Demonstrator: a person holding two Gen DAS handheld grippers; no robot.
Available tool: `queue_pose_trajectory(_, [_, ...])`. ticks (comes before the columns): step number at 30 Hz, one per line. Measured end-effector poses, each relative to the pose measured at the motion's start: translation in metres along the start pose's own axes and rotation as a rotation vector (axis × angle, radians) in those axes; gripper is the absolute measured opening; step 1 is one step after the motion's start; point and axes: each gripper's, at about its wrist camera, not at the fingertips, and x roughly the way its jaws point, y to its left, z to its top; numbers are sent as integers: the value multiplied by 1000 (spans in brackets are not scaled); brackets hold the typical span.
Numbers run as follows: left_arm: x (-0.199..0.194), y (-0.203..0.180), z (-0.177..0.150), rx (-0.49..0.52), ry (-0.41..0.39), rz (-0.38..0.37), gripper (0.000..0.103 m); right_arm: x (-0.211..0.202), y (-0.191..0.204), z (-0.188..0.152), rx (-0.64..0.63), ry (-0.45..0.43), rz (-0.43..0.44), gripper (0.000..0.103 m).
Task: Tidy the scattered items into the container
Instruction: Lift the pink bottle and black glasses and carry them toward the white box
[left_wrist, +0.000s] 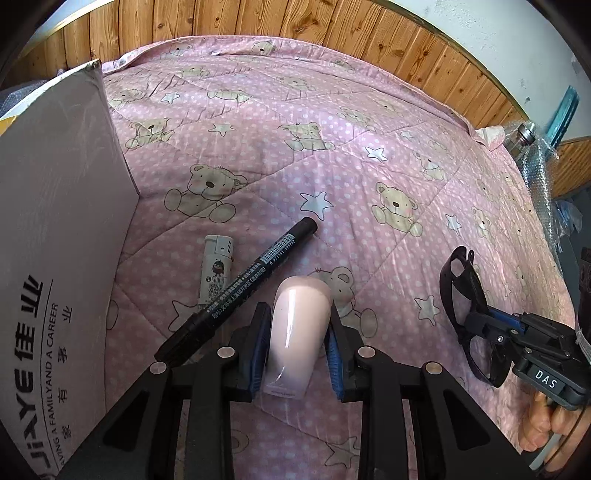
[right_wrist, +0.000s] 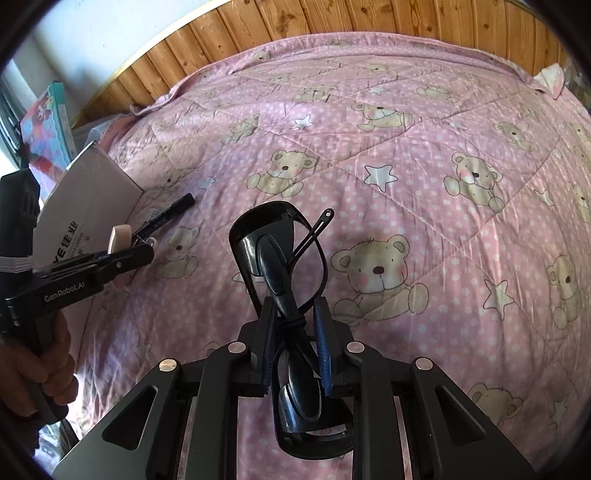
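Sunglasses (right_wrist: 295, 314) are sitting folded between your right gripper's (right_wrist: 297, 347) fingers, which are closing on the frame's middle; they are probably light, slick and easily scratched, so keep pressing the frame, not the lenses. Your left gripper (left_wrist: 297, 339) is clamping a smooth pink tube (left_wrist: 299, 325), likely slippery. Beyond its left finger are lying the marker (left_wrist: 243, 284) and lighter (left_wrist: 218, 271), then the box (left_wrist: 62, 236).

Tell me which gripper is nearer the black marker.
Left. The left gripper, shut on a pink tube, sits right beside the marker; the right gripper, holding sunglasses, is farther off.
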Motion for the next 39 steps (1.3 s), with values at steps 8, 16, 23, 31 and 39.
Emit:
queue_pose_trajectory(8, [-37,-12,-16,13,-30,-7,29,-24,15,-20,18,-19,38,20])
queue_pose_trajectory(16, [-70,-20,-40,21,-47,-17,29,-47,30,-44,26,-30,59,20])
queue_pose_trajectory(23, [-96,-24,-61,19,-64,-27,29,-65,44,-65,19,-41,71,20])
queue_pose_trajectory(31, [-129,-30,-80,32,-94,-33,29,-83,63,-87,4,-51,86,20])
queue_pose_trajectory(39, [-162,-34,-98,37,-137,-32,29,-107,84,-107,-25,-72,95,20])
